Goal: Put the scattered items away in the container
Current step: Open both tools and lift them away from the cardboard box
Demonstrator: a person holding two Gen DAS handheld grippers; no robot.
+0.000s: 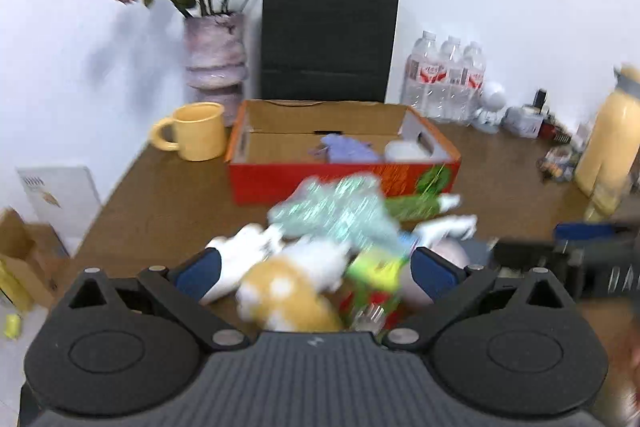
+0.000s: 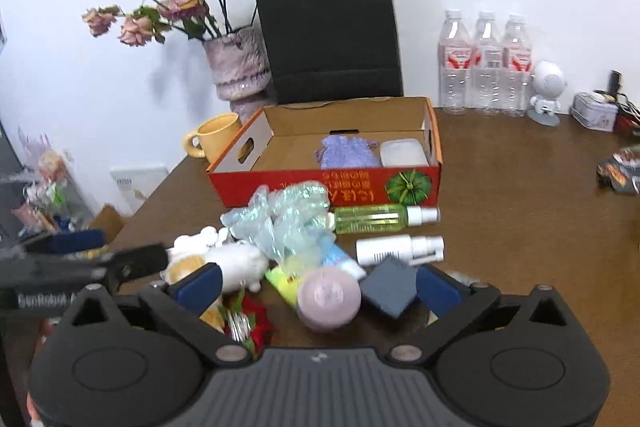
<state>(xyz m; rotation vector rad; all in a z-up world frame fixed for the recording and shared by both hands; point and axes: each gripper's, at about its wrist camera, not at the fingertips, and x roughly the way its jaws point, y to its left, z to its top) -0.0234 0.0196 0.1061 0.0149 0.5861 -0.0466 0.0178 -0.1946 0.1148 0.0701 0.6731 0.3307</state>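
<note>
Both grippers stood over a brown table (image 2: 520,211). The container, a red-sided cardboard box (image 2: 280,187), sat at 12 o'clock from the clutter, already holding a lilac knitted pouch (image 2: 346,151) and a white lidded case (image 2: 403,153) side by side toward its right end.

Right gripper (image 2: 316,287): jaws spread wide, nothing clamped. Between the blue pads lay a pink round tub (image 2: 329,297) and a dark blue square block (image 2: 388,287), the block touching or nearly touching the right pad (image 2: 434,289). A white spray bottle (image 2: 400,250) lay at 1 o'clock from the tub, a green spray bottle (image 2: 380,218) beyond it, just in front of the box wall. A crumpled iridescent bag (image 2: 284,217) lay at 11 o'clock, and a white-and-tan plush toy (image 2: 228,261) at 10 o'clock, touching the bag.

Left gripper (image 1: 316,267): jaws also wide. The left wrist view was motion-blurred; the plush toy (image 1: 288,279) and the bag (image 1: 340,211) filled the gap between the pads, but whether either pad touched them could not be judged. In the right wrist view one left finger (image 2: 140,261) reached to the plush's left side.

Background at 12 o'clock: yellow mug (image 2: 218,139), vase of pink flowers (image 2: 240,67), black paper bag (image 2: 328,35); three water bottles (image 2: 486,63) at 2 o'clock.
</note>
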